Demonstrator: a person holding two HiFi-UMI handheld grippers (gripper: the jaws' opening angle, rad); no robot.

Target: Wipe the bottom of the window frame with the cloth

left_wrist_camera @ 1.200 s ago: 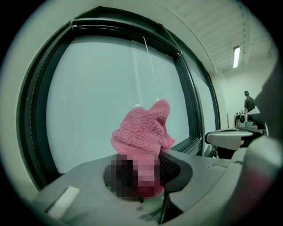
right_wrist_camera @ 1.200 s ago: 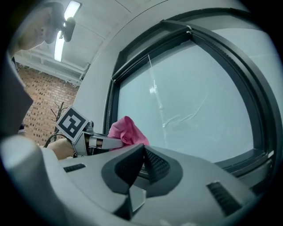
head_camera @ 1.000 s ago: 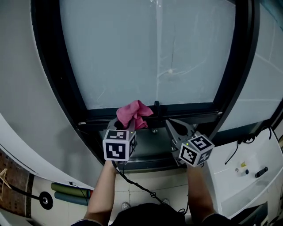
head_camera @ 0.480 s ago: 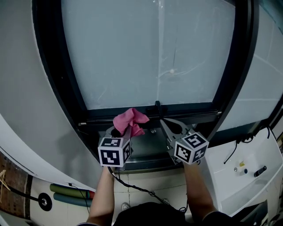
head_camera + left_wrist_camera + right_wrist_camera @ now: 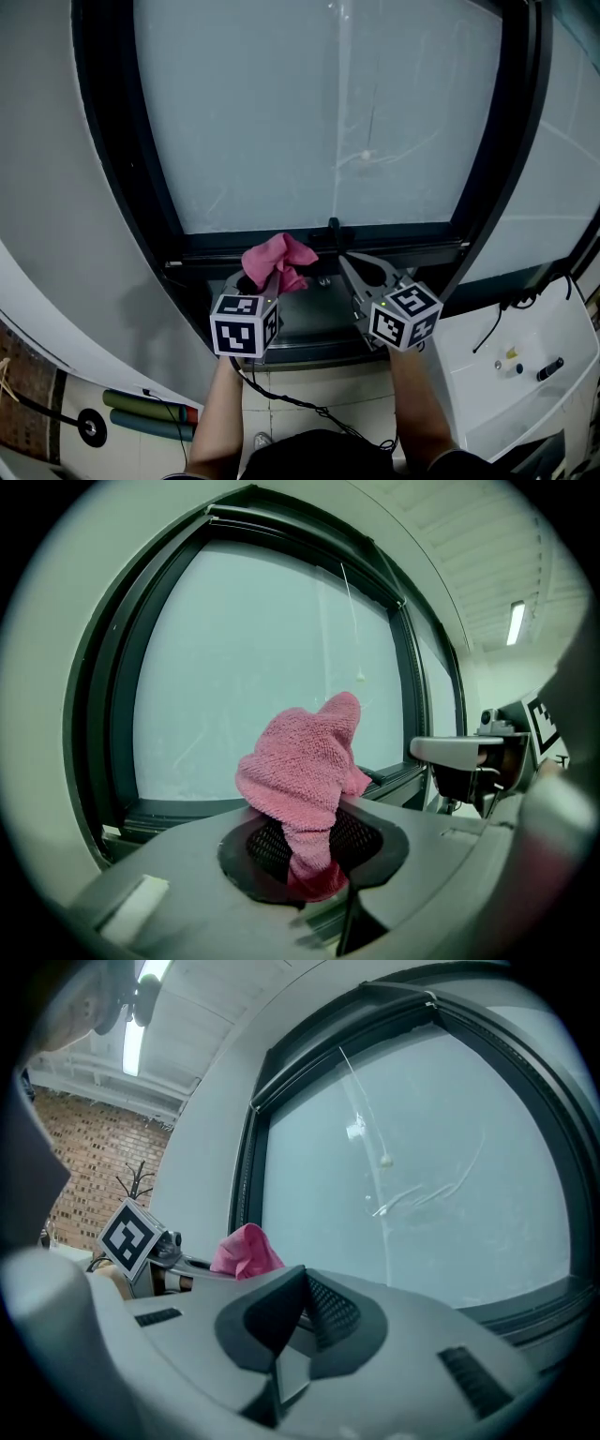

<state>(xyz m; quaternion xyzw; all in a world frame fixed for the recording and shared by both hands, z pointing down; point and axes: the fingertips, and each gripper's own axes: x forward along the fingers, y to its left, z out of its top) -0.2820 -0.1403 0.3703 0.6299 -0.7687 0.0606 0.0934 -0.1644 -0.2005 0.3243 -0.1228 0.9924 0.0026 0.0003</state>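
Left gripper (image 5: pixel 314 860) jaws pinch the pink cloth (image 5: pixel 305 771), which bunches above them; right gripper (image 5: pixel 292 1312) jaws are pressed together, empty.

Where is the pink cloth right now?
Head view, left of centre: the pink cloth is clamped in the left gripper, bunched just in front of the bottom window frame, left of the shut right gripper.

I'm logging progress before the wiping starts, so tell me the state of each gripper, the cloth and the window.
Left gripper: shut on the cloth.
Right gripper: shut, empty.
Cloth: bunched, held near the bottom frame; contact unclear.
Window: looks closed, glass streaked.
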